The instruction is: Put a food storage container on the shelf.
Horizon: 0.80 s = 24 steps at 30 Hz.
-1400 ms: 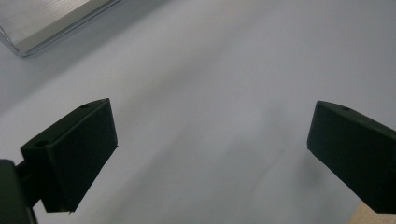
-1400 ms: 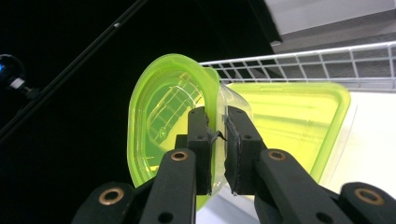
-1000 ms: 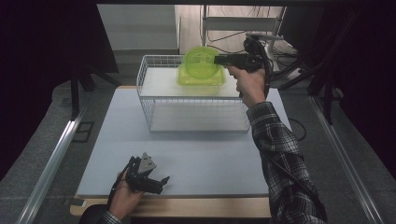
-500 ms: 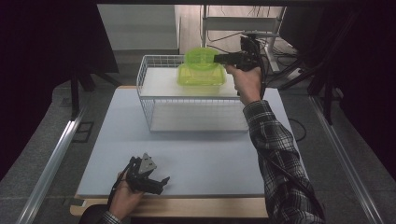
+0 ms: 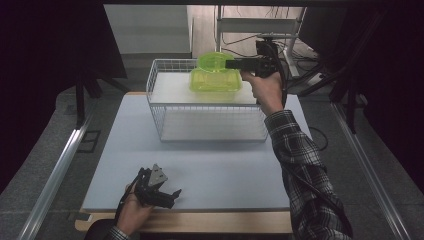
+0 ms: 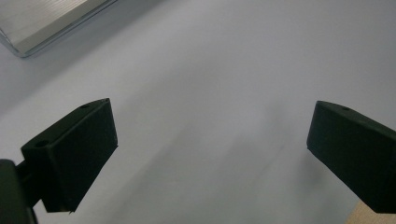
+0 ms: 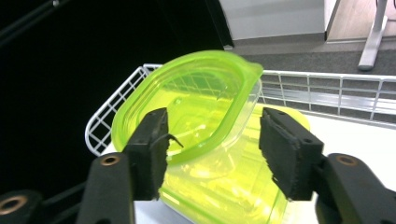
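A translucent green container (image 5: 215,84) (image 7: 224,191) sits inside a white wire basket (image 5: 200,122) at the back of the table. Its green lid (image 5: 212,60) (image 7: 196,93) leans tilted on the container's top. My right gripper (image 5: 227,64) (image 7: 212,140) is level at the basket's right rim. Its jaws have just been opening and now stand apart around the lid's near edge without pressing on it. My left gripper (image 5: 172,194) (image 6: 210,140) lies open at the table's front edge, with nothing between its jaws.
A pale grey board (image 5: 225,165) covers the table in front of the basket. A metal rail (image 5: 55,170) runs along the left side. A desk frame and cables (image 5: 300,55) stand behind the basket. The basket's far rim (image 7: 327,88) runs behind the lid.
The lid has tipped a little lower onto the container. Both hands have kept their places.
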{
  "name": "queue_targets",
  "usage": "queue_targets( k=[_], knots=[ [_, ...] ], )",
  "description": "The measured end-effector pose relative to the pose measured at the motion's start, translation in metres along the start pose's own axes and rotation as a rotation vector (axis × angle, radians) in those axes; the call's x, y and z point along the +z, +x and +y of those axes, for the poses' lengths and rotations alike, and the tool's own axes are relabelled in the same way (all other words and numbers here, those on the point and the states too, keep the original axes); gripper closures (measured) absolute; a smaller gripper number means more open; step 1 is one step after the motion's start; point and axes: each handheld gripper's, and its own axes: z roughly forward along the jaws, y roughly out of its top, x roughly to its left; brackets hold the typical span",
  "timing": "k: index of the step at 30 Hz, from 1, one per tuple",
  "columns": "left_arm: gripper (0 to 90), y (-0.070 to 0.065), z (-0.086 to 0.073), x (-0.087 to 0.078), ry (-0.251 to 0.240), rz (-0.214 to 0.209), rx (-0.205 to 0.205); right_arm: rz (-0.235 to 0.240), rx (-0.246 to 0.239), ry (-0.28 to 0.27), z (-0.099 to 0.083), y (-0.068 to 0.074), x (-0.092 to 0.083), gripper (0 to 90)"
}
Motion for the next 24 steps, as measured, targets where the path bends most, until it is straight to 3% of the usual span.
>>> queue_targets(
  k=[13,24],
  knots=[
    [1.4,0.0,0.0,0.0,0.003,0.0,0.001,0.066,-0.079,0.023,-0.024,0.0,-0.011,27.4],
    [1.4,-0.001,0.0,0.0,0.008,-0.008,0.002,0.083,-0.157,0.059,-0.046,0.009,-0.016,18.3]
  ],
)
